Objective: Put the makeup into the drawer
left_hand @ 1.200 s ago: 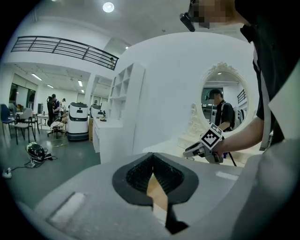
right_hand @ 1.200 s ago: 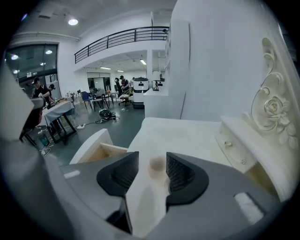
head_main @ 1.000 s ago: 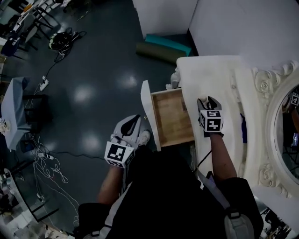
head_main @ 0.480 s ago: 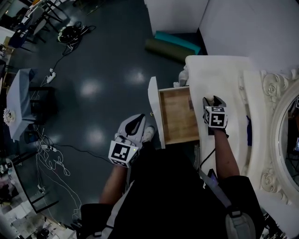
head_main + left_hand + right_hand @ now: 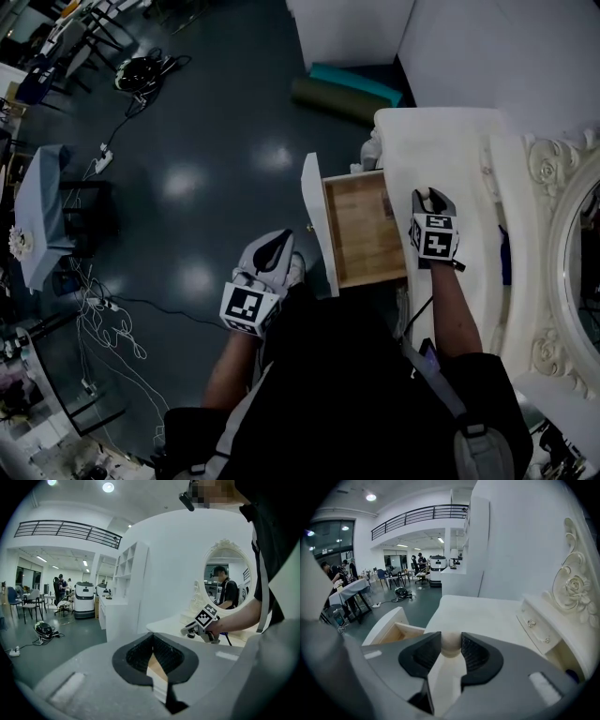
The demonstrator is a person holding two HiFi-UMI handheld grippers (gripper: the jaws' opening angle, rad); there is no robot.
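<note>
One drawer point(image 5: 361, 239) stood pulled out. Right gripper point(image 5: 427, 199) jaws, just closing, clamped one makeup ball point(image 5: 450, 646) near tabletop point(image 5: 441, 150) edge. Left gripper point(image 5: 272, 246) jaws met, empty.

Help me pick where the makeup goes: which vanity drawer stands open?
The big wood-lined drawer, pulled out of the vanity's front, stands open; the small knobbed drawers on its top are shut.

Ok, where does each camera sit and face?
Head view: on the head, steeply down at the open drawer; both forearms, left gripper, right gripper show.
Left gripper view: along its shut jaws toward the dressing table.
Right gripper view: along its jaws, just closing on the round makeup item.
Head and right gripper views share the drawer.
</note>
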